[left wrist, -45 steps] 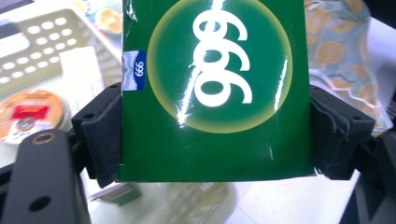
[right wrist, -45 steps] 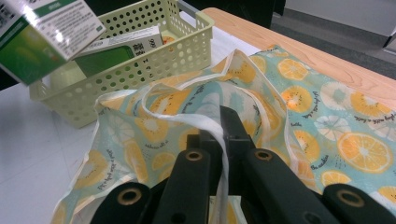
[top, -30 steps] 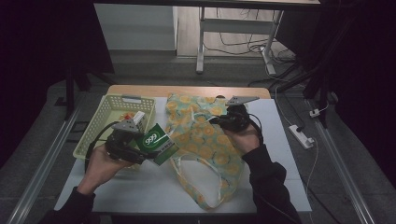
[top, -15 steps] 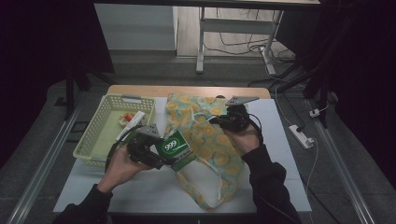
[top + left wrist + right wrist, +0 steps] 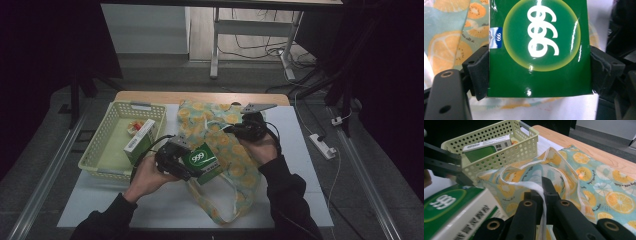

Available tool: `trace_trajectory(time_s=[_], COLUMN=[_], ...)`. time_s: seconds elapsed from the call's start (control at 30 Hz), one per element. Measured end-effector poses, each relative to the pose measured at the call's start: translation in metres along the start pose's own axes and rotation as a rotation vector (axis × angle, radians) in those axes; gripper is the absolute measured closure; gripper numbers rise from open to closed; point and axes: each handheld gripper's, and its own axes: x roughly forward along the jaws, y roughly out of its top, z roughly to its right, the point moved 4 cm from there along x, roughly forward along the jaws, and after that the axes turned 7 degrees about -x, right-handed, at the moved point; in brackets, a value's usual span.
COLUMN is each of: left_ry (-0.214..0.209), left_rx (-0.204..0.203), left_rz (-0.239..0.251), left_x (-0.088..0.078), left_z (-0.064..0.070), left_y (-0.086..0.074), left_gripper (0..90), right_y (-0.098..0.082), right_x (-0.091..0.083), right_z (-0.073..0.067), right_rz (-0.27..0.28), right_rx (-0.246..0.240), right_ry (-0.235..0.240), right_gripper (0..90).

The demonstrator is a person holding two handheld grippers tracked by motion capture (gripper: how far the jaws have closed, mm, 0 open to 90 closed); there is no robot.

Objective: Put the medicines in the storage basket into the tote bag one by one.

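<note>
A green box marked 999 (image 5: 204,161) (image 5: 537,47) (image 5: 454,215) is clamped by its two sides in my left gripper (image 5: 192,167) (image 5: 539,72), just above the left edge of the fruit-print cloth bag (image 5: 225,150) (image 5: 596,182). The bag lies flat across the middle of the white table (image 5: 300,150). My right gripper (image 5: 235,131) (image 5: 541,195) is shut on the bag's white-trimmed rim and lifts it a little, so the mouth gapes toward the box.
A pale yellow perforated basket (image 5: 100,150) (image 5: 499,157) stands at the table's left with another green and white box (image 5: 139,140) (image 5: 487,148) and a small red item (image 5: 134,126) inside. The bag's handle loop (image 5: 225,210) trails toward the front edge.
My left gripper has carried the green box rightward from beside the basket to the bag's left edge, and slightly lower. The right gripper has kept its hold on the bag in place.
</note>
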Motion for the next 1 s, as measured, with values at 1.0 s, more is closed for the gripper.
trace_trajectory(time_s=[1.0], left_ry=[0.104], left_rx=[-0.058], left_rz=[0.001], left_x=[0.044], left_z=[-0.028], left_y=[0.038], left_gripper=[18.2], right_y=[-0.001], right_x=[0.001], right_z=[-0.002], right_rz=[-0.005], right_rx=[-0.006], right_ry=[0.01], right_gripper=[89.4])
